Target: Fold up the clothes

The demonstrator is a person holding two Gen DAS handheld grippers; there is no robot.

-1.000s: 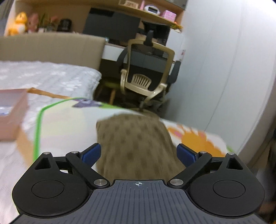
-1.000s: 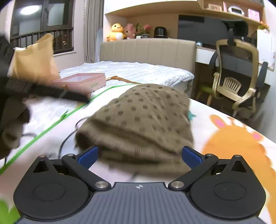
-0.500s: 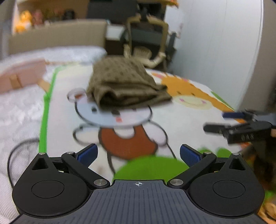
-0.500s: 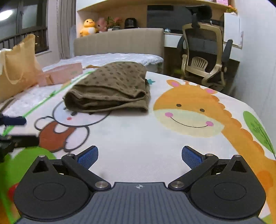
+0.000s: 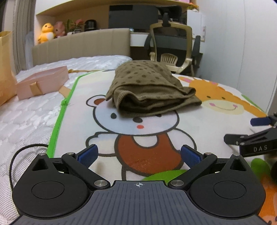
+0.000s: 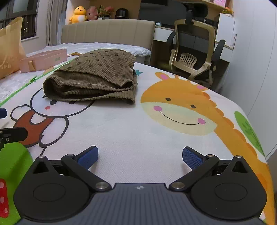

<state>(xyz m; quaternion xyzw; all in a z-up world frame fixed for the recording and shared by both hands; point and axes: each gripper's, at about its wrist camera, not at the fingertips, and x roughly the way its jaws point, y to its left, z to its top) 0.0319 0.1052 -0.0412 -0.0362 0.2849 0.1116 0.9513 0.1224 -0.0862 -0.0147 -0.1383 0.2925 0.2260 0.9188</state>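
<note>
Two grippers, both empty, both with jaws spread wide and nothing between the blue pads. The left gripper (image 5: 138, 154) hangs low over the cartoon bear printed on the play mat (image 5: 190, 124), and the right gripper (image 6: 140, 156) sits over a plain white patch of the same mat, just in front of the giraffe print (image 6: 178, 110).

The brown polka-dot garment (image 5: 147, 90) is folded into a chunky bundle and lies on the mat well ahead of both grippers, neither one touching it. It covers the top of the bear's head, with the giraffe face right next to it on its right side. You can see the stacked layers along the near edge, dotted side up on top.

From the left camera the right gripper pokes in at the right edge, one blue pad showing and "DAS" lettered on the black body. From the right camera a bit of the left gripper's black finger shows at the left edge.

Off to the left on the white quilted mattress there's a pink box (image 5: 41, 82) and a tan paper bag (image 6: 10, 50). Past the beige headboard (image 6: 107, 32) stands an office chair (image 6: 193, 52), and a yellow duck plush (image 6: 78, 14) sits up on the ledge.
</note>
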